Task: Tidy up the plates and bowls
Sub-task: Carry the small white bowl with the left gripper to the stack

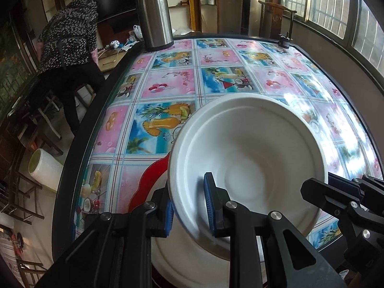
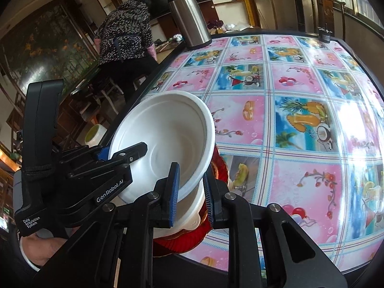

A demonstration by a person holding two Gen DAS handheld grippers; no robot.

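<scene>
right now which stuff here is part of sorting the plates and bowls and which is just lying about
Part of the job:
white bowl, gripped on both rims
white plate underneath
red plate at the bottom

Lying about:
steel flask
small black gadget

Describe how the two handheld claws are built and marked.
Both are black plastic linkages with silver round pivot pins. The left claw and right claw each carry flat blue ribbed pads on their fingers. From the right wrist view, the left claw's body is a chunky black handle printed in white "GenRobot.AI" and "Data Acquisition System". No cables show.
</scene>
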